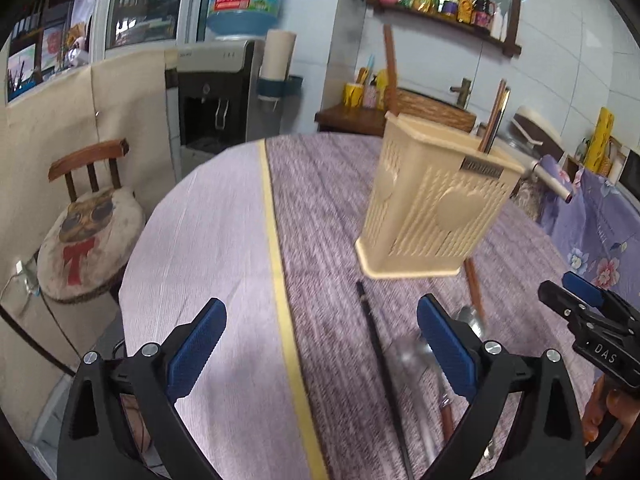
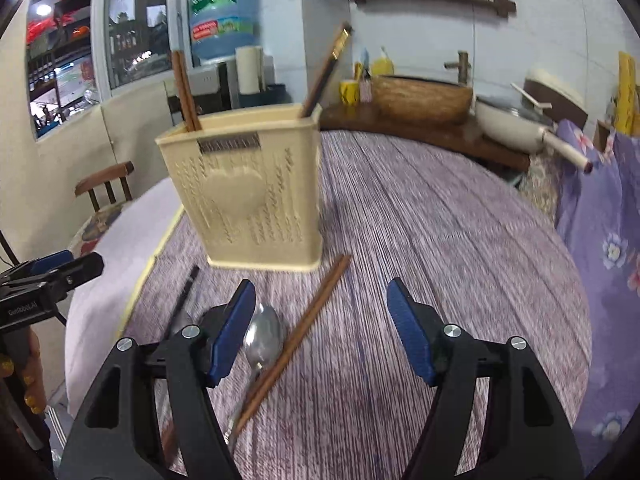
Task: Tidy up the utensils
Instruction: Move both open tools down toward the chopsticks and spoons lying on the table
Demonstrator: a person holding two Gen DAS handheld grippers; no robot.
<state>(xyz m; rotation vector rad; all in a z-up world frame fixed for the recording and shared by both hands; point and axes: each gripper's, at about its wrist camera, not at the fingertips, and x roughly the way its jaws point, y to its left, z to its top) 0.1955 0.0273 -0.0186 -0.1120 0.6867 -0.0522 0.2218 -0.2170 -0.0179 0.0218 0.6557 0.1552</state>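
Utensils loose on the purple-grey tablecloth (image 2: 420, 220), nearest first: metal spoon (image 2: 264, 334) lying just beside the right gripper's (image 2: 322, 330) left pad, brown chopstick (image 2: 298, 340) slanting alongside it toward the holder, black chopstick (image 1: 378, 344) off to the left. Right gripper spread open over bare cloth, nothing between the blue pads. Left gripper (image 1: 320, 346) likewise wide open, empty, black chopstick on the cloth below the gap, untouched. Yellow tape strip (image 1: 280, 280) running across the table. Further back, cream slotted utensil holder (image 2: 256, 192) upright on the cloth, a brown chopstick pair (image 2: 185, 90) standing in its left end, dark chopsticks (image 2: 326, 70) leaning out of its right end. Beyond the table, woven basket (image 2: 420, 98), yellow cup (image 2: 350, 92) with contents too blurred to tell, water dispenser (image 1: 216, 92).
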